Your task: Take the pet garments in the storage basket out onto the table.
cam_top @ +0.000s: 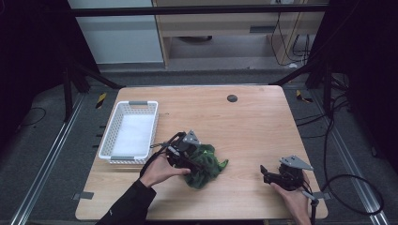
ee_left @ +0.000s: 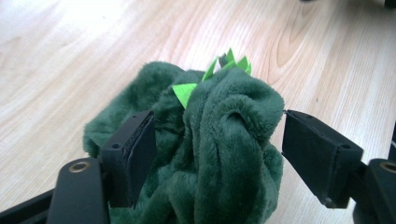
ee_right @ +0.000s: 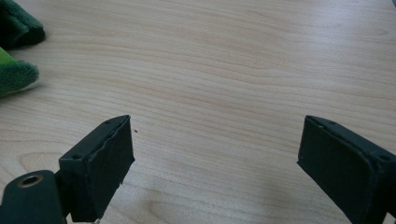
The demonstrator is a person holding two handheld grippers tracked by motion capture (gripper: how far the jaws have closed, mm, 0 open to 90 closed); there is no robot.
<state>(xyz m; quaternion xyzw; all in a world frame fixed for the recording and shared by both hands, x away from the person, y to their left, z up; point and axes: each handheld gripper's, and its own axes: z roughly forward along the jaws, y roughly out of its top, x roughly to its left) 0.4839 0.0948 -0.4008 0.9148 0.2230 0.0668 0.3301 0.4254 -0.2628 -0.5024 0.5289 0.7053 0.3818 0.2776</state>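
A dark green plush toy [cam_top: 209, 165] with light green felt spikes lies crumpled on the wooden table [cam_top: 244, 126], just in front of centre. My left gripper [cam_top: 193, 163] reaches into it from the left. In the left gripper view the jaws stand wide on either side of a fold of the plush [ee_left: 229, 154]; the left pad brushes the fabric and the right pad stands just clear of it. My right gripper [cam_top: 266, 174] rests low near the front right of the table, open, with bare wood between its jaws [ee_right: 215, 140]. An edge of the plush [ee_right: 16, 74] lies off to its left.
A white plastic basket [cam_top: 133, 103] stands at the table's left side, with a pale lining and nothing else in it. A small black round cap [cam_top: 232, 98] sits near the far edge. Bare wood stretches between the plush and the right gripper.
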